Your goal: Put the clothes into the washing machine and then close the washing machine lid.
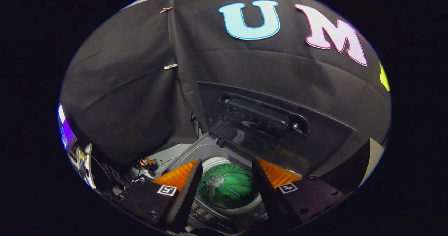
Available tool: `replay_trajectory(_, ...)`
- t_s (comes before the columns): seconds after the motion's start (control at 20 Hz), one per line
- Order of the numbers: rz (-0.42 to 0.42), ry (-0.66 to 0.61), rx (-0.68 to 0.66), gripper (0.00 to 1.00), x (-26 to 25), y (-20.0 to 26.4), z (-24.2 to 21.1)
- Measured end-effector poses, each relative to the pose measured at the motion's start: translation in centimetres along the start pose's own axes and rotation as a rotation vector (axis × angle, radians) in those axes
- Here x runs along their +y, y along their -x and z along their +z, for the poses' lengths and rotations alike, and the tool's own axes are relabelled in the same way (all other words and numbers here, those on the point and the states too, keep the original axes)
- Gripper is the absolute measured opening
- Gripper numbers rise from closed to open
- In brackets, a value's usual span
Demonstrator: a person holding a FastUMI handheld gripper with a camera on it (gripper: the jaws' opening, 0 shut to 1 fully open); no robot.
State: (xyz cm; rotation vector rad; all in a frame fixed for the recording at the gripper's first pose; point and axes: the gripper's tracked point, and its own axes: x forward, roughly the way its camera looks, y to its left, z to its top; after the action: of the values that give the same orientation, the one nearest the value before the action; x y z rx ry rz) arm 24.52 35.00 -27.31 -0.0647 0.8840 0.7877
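A top-loading washing machine (210, 151) stands below me with its dark lid (273, 124) raised upright against the booth wall. Green clothes (232, 190) lie at the bottom of the perforated drum (224, 169). My gripper (227, 167) hovers above the drum mouth, fingers spread wide apart with nothing between them; the green clothes show in the gap, well below the fingertips. The lid's handle recess (264, 115) is above and beyond the fingers.
The machine's control panel (204, 213) runs along its near edge under the fingers. Cables and small gear (145, 166) lie on the floor to the left of the machine, beside a lit screen (66, 133). Black cloth wall hangs close behind the lid.
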Motion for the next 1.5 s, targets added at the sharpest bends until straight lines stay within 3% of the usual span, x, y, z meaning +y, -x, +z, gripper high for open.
replay_trajectory(0.65,0.004,0.032,-0.221,0.91,-0.3,2.0,4.9)
replay_trajectory(0.85,-0.052,0.012,-0.359,1.0,-2.1,2.8,8.1)
replay_trajectory(1.1,-0.171,-0.022,-0.507,0.99,-5.3,3.2,11.1)
replay_trajectory(1.5,-0.365,-0.088,-0.613,0.99,-11.2,2.4,14.1)
